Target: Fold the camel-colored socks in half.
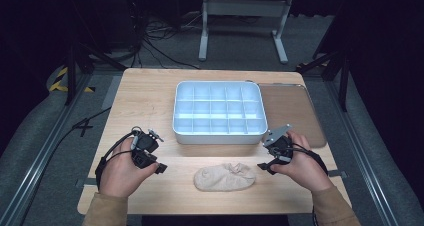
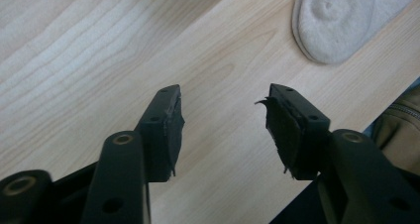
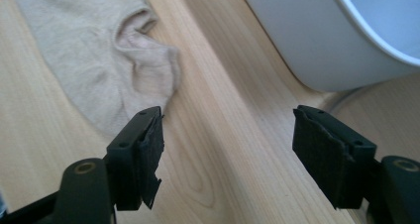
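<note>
Both grippers' jaws spread, empty; sock (image 1: 225, 176) whole, tray (image 1: 219, 135) compartments in high view

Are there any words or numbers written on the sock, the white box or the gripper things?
None: no words, numbers or labels can be read anywhere.
The sock is plain beige.
The white box with its little compartments is plain.
The left gripper and the right gripper are plain black.
The table shows wood grain, no writing.
</note>
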### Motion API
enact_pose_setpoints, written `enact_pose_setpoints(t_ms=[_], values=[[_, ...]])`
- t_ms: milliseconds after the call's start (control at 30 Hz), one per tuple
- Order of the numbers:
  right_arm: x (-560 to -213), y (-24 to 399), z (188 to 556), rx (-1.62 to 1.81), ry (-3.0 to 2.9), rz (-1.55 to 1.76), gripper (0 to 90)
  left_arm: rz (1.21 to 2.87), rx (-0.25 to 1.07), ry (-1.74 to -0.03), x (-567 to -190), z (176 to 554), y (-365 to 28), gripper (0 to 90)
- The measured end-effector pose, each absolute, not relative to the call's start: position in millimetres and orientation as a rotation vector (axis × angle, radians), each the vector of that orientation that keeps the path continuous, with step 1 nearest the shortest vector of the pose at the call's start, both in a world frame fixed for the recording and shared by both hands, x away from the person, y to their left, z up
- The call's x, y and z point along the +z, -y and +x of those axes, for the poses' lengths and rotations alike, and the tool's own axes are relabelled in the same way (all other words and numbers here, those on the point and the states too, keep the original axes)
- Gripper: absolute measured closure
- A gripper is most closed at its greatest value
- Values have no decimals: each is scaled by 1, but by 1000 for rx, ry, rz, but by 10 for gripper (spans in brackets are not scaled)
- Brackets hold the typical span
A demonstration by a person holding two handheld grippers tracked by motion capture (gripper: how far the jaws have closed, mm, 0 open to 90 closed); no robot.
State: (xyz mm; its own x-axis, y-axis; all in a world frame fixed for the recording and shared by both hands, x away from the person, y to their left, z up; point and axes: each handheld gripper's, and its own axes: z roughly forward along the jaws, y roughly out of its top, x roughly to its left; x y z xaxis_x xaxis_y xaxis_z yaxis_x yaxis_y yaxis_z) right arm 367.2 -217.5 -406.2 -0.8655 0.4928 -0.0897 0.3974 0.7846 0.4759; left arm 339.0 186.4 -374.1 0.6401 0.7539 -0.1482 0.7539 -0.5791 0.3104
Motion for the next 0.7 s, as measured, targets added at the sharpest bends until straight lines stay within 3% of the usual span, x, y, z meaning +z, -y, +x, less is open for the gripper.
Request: enact_pose_setpoints(t_ms=[67, 133, 167, 333, 700], values=[[-410, 222, 366, 747, -2694, 751, 302, 2524, -33, -1164, -376, 339, -184, 470], [-411, 228, 364, 764, -2714, 760, 401, 2537, -60, -1095, -377, 337, -179, 481], [-411, 230, 363, 794, -2717, 785, 408, 2540, -61, -1072, -376, 336, -175, 484], [-413, 235, 358, 980, -2684, 916, 388, 2557, 7, -970, -369, 334, -166, 532], [-412, 239, 353, 993, -2635, 980, 420, 2497, 2, -917, -356, 322, -154, 464]])
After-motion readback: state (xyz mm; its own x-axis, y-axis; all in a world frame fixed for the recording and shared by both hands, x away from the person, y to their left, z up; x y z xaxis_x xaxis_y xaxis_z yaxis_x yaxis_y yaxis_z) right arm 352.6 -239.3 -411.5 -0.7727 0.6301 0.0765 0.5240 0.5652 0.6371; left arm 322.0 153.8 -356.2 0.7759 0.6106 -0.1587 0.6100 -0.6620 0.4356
